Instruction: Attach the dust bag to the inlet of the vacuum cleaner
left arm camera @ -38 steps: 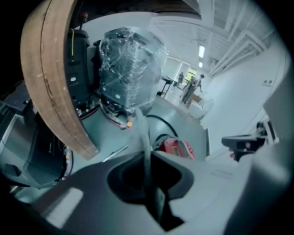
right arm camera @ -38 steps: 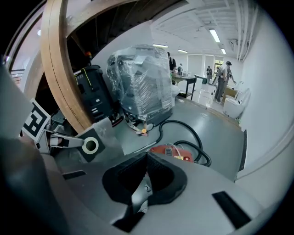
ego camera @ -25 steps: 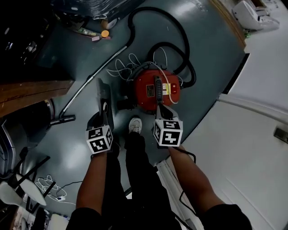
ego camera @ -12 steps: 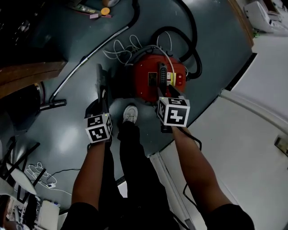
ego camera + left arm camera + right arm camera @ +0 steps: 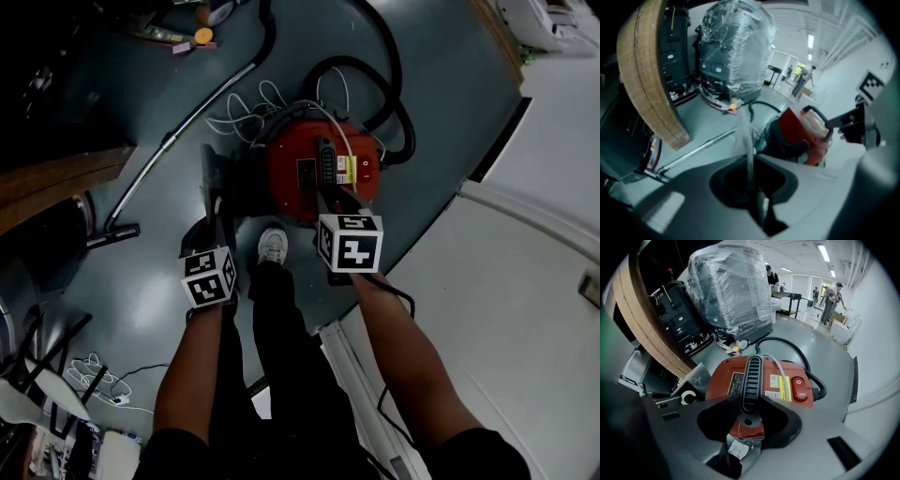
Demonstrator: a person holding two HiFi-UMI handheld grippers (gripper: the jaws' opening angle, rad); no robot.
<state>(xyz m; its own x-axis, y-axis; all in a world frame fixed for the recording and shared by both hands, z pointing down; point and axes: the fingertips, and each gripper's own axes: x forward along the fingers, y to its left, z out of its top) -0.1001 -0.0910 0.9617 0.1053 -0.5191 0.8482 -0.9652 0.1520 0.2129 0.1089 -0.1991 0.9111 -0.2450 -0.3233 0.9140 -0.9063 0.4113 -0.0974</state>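
Observation:
The red vacuum cleaner [image 5: 295,178] [image 5: 780,380] [image 5: 806,136] stands on the grey floor. Its black ribbed handle [image 5: 751,380] [image 5: 326,161] runs along the top. My right gripper [image 5: 750,409] [image 5: 325,194] points down at it. Its jaws have just been closing, and they press on either side of the handle's near end. My left gripper [image 5: 751,165] [image 5: 217,223] is shut on the grey dust bag [image 5: 214,180] [image 5: 746,136], which it holds upright just left of the vacuum. The bag's white round collar [image 5: 687,397] shows in the right gripper view.
A black hose [image 5: 380,70] loops behind the vacuum, and white cable [image 5: 246,120] lies at its left. A metal wand [image 5: 178,131] ends in a floor head [image 5: 111,234]. A person's shoe [image 5: 273,246] stands between the grippers. A wooden tabletop edge [image 5: 647,75] and a wrapped load [image 5: 731,287] are at the left.
Both grippers have come down closer to the vacuum. The right gripper's jaws now sit at the handle; the left still carries the bag.

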